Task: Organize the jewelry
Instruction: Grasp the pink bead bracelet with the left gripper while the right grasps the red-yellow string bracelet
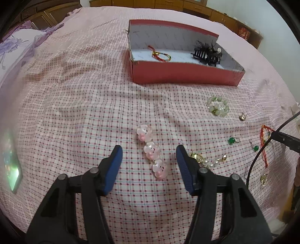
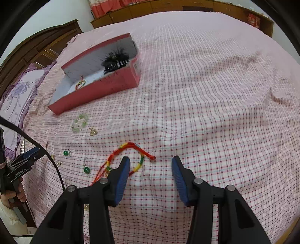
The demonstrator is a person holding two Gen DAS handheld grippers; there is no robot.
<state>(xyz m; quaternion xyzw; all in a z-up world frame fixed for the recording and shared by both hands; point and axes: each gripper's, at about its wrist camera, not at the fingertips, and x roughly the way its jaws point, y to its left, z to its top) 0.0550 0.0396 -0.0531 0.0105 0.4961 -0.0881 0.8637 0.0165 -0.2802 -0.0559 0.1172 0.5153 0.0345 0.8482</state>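
A red cardboard box (image 1: 185, 75) sits on the bed, also in the right wrist view (image 2: 97, 93). Inside lie a red-yellow-green string bracelet (image 1: 161, 55) and a black feathered hair claw (image 1: 207, 52). My left gripper (image 1: 149, 152) is open, its jaws either side of a strand of pink piggy beads (image 1: 151, 150). My right gripper (image 2: 151, 163) is open just over a red braided bracelet (image 2: 131, 150), whose loop lies by the left fingertip. A clear bead bracelet (image 1: 217, 106), green earrings (image 1: 231, 140) and gold pieces lie on the sheet.
The pink checked bedsheet (image 2: 206, 93) covers everything. A purple flowered pillow (image 1: 15, 45) lies at the left. Wooden cabinets (image 1: 187, 7) line the far wall. A phone-like shiny object (image 1: 11, 165) lies at the left edge. A cable (image 1: 262, 150) crosses on the right.
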